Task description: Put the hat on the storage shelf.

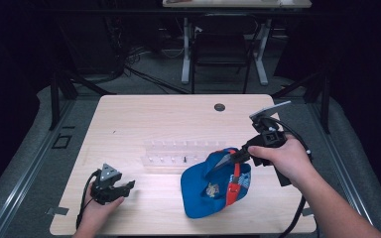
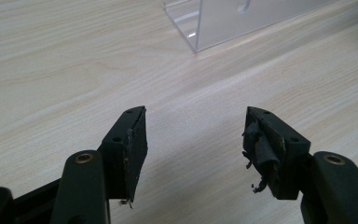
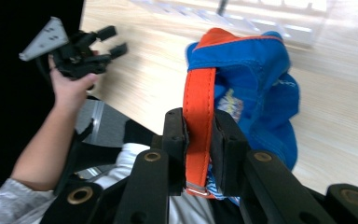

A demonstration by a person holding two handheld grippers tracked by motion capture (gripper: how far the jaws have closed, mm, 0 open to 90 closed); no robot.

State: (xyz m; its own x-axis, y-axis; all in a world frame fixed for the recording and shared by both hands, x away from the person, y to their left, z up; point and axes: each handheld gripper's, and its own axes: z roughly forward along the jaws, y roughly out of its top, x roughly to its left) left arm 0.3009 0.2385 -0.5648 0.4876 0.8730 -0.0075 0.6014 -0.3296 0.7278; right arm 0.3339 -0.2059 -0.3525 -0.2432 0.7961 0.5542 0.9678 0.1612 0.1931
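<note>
At the left of the pale wooden table (image 1: 129,114), the left gripper (image 1: 127,185) rests low near the front edge, well apart from everything else; in its own view the two black jaws stand wide apart with nothing between them, bare wood showing in the gap. Just ahead of it, toward the middle of the table, lies a clear acrylic rack with small pegs (image 1: 178,151), its near corner showing in the left gripper view (image 2: 223,23).

To the right of centre sits the blue fabric baseball cap with an orange back strap (image 1: 213,186), just in front of the rack, crown partly lifted off the wood. The right gripper (image 1: 226,159) has its jaws clamped tight on the orange strap (image 3: 198,116), the pads pressing it from both sides, with the blue crown hanging beyond.

The step in hand looks like lifting the cap by its strap. The likely aim is one of the rack's pegs, so the next move calls for a steady carry with the strap loop held open toward a peg, without letting go early.
</note>
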